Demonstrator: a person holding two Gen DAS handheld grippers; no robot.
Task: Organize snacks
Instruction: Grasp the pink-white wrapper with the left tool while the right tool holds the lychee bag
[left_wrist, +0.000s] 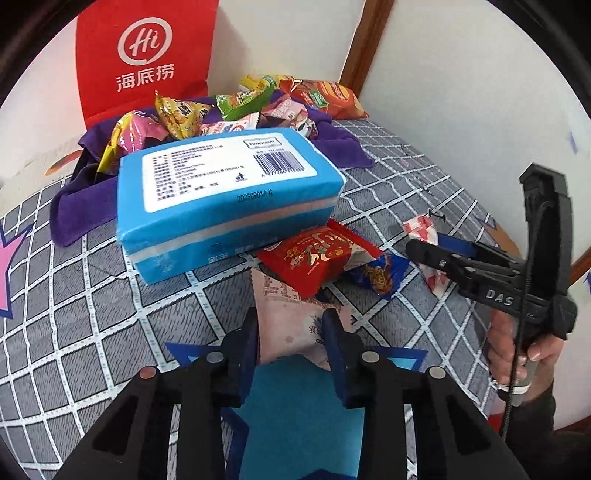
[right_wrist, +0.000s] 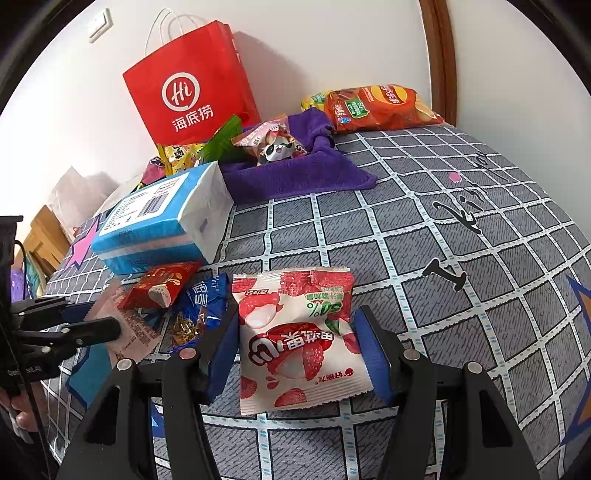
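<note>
Hiding under red packet: pale packet, print likely unreadable.

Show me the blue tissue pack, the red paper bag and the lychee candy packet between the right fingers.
blue tissue pack (left_wrist: 221, 173): left wrist view, on its white label.
red paper bag (right_wrist: 192, 99): right wrist view, on the front panel's logo.
lychee candy packet (right_wrist: 299, 339): right wrist view, on the packet's middle.

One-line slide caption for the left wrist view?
Left gripper shut on pale pink snack packet below blue tissue pack.
</note>
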